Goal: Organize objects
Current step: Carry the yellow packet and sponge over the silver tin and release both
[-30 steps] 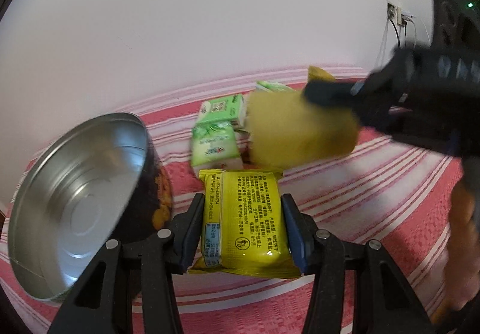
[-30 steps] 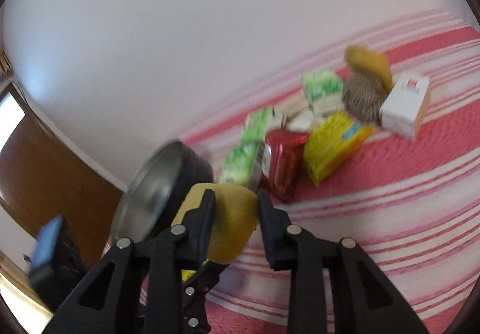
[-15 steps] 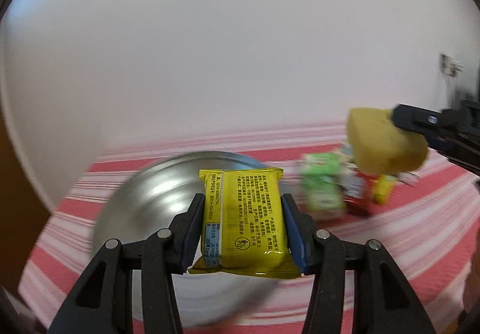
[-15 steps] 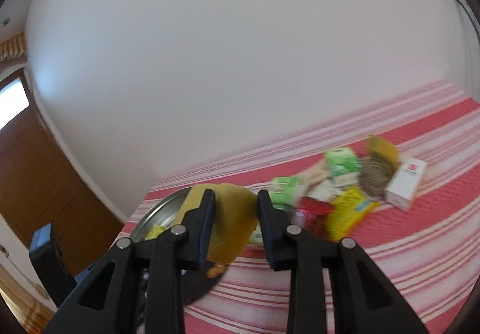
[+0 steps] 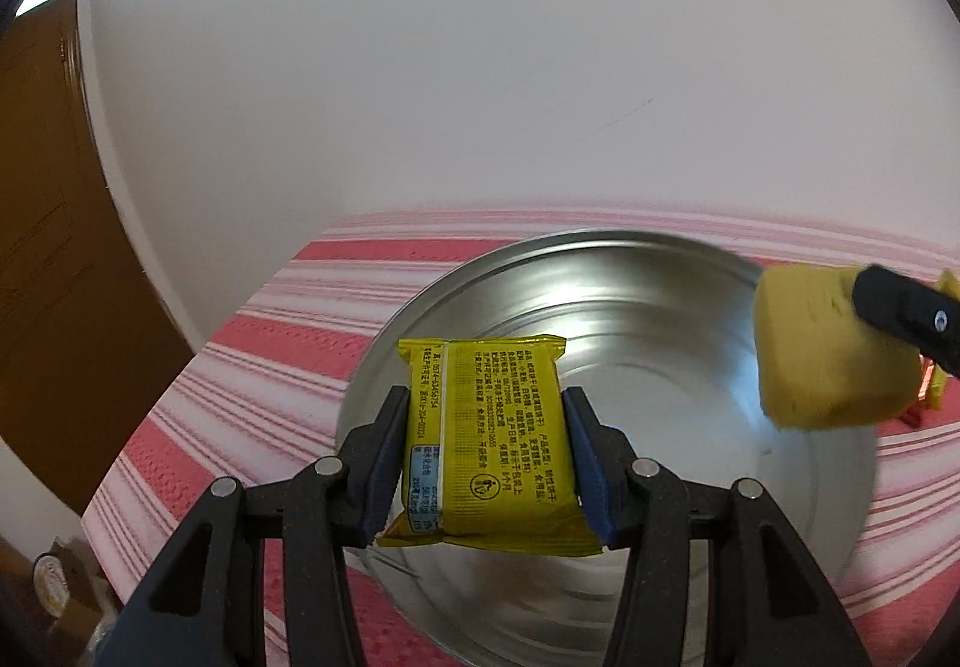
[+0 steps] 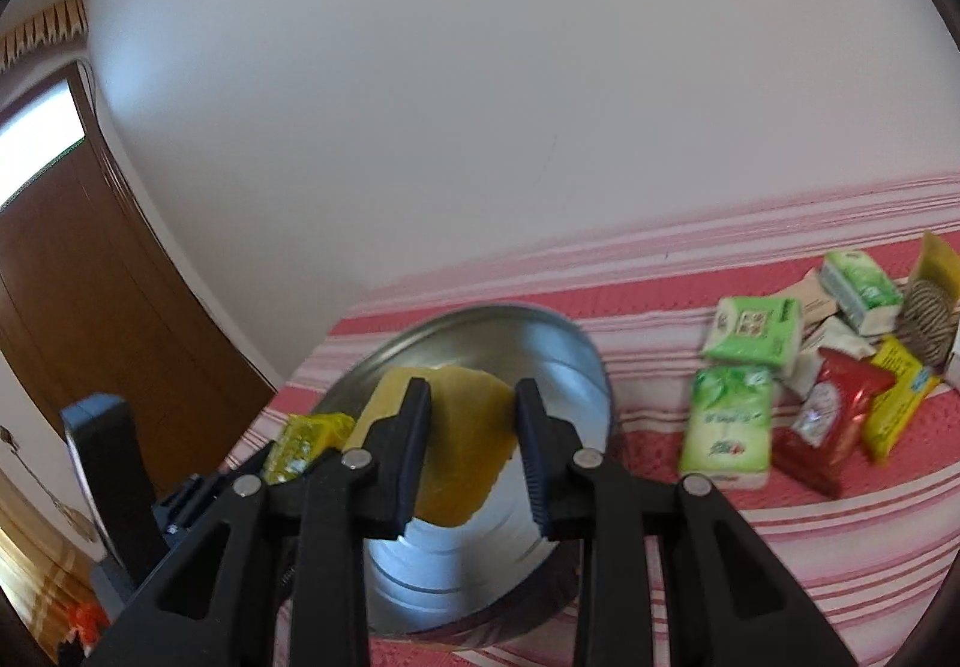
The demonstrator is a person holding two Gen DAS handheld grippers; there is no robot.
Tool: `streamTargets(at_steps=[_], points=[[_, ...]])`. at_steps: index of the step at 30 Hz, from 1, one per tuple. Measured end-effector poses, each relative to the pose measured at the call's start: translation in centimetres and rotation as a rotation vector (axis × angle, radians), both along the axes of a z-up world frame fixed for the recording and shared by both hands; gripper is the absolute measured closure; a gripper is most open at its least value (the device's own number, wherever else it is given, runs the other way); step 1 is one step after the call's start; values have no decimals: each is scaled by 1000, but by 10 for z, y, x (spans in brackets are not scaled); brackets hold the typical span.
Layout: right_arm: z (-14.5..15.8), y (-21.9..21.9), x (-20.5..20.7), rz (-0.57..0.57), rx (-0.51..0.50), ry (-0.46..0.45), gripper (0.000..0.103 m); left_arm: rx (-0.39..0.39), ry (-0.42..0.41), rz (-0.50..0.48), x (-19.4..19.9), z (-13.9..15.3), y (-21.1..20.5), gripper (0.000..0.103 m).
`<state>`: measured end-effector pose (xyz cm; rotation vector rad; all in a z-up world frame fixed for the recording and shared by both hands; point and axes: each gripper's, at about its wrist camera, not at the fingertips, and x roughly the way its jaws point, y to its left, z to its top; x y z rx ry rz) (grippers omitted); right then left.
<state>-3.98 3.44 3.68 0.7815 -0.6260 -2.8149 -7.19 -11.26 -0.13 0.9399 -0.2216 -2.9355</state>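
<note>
Both grippers hang over the open metal tin point(image 5: 630, 307), apparently to drop their loads in: the left gripper point(image 5: 480, 448) clamps a yellow packet point(image 5: 489, 439), the right gripper point(image 6: 471, 448) pinches a yellow sponge point(image 6: 462, 457), with unsorted packets point(image 6: 798, 397) at three o'clock.

Yellow snack packet point(image 5: 489, 442) and yellow sponge point(image 6: 462, 442), both held above the open silver tin point(image 5: 660, 331)
</note>
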Motion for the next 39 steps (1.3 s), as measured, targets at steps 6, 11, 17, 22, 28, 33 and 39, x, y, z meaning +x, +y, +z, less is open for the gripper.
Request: streamTargets(at_steps=[6, 11, 17, 22, 28, 33, 39], points=[[-22, -12, -15, 2, 17, -55, 74, -15, -25, 26, -5, -10, -4, 50], [-44, -7, -42, 3, 40, -71, 74, -17, -42, 38, -10, -15, -8, 50], [-40, -19, -37, 21, 61, -72, 69, -26, -37, 62, -9, -15, -6, 50], [-32, -9, -21, -45, 61, 2, 26, -33, 33, 53, 1, -4, 0, 22], [-27, 12, -7, -115, 52, 31, 21, 2, 86, 20, 14, 10, 13, 17], [-31, 36, 1, -176, 40, 22, 21, 13, 70, -17, 17, 9, 28, 17], [-29, 65, 17, -243, 62, 18, 20, 14, 64, -66, 24, 8, 50, 17]])
